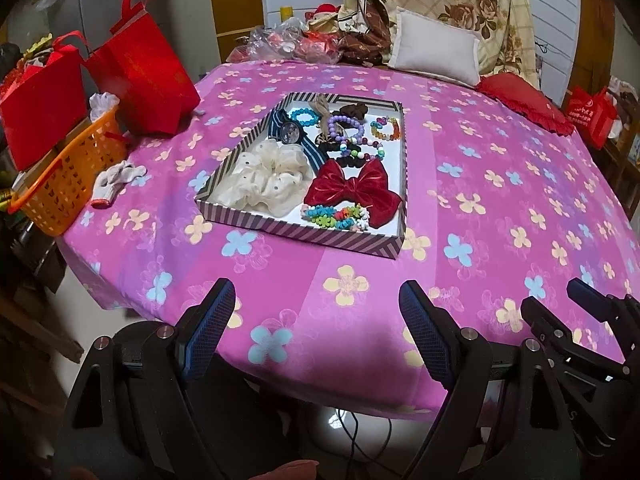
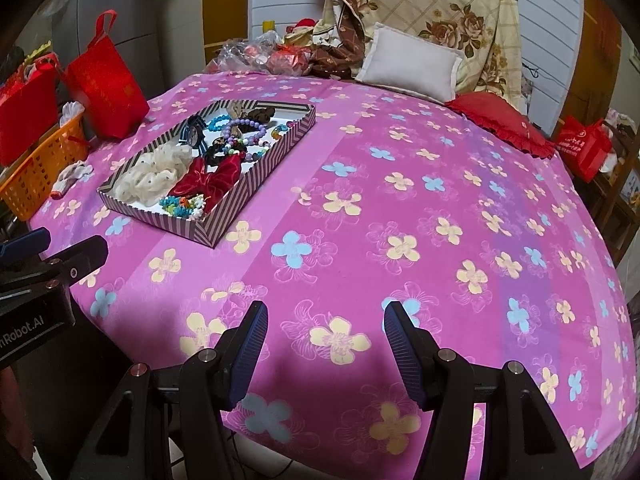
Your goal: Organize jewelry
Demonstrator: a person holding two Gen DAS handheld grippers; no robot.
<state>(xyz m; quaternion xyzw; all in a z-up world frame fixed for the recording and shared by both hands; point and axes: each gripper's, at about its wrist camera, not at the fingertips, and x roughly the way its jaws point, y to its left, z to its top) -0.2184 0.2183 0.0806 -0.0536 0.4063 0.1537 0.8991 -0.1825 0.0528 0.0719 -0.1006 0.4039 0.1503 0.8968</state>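
A striped shallow box (image 1: 288,230) (image 2: 248,184) sits on the pink flowered tablecloth (image 1: 480,208) (image 2: 400,200). It holds a cream scrunchie (image 1: 264,178) (image 2: 154,174), a red bow (image 1: 354,186) (image 2: 210,178), a striped-band watch (image 1: 290,132) (image 2: 194,132), a purple bead bracelet (image 1: 346,124) (image 2: 248,126) and several other colourful bracelets. My left gripper (image 1: 316,300) hovers open over the near table edge, well short of the box. My right gripper (image 2: 326,320) also stands open with nothing between its fingers, to the right of the box.
Red gift bags (image 1: 140,76) (image 2: 106,92) and an orange basket (image 1: 68,184) (image 2: 36,168) crowd the left edge, with a white glove (image 1: 120,178) beside them. Pillows (image 1: 436,48) (image 2: 408,62) and bedding lie at the back. A red cushion (image 2: 500,124) rests far right.
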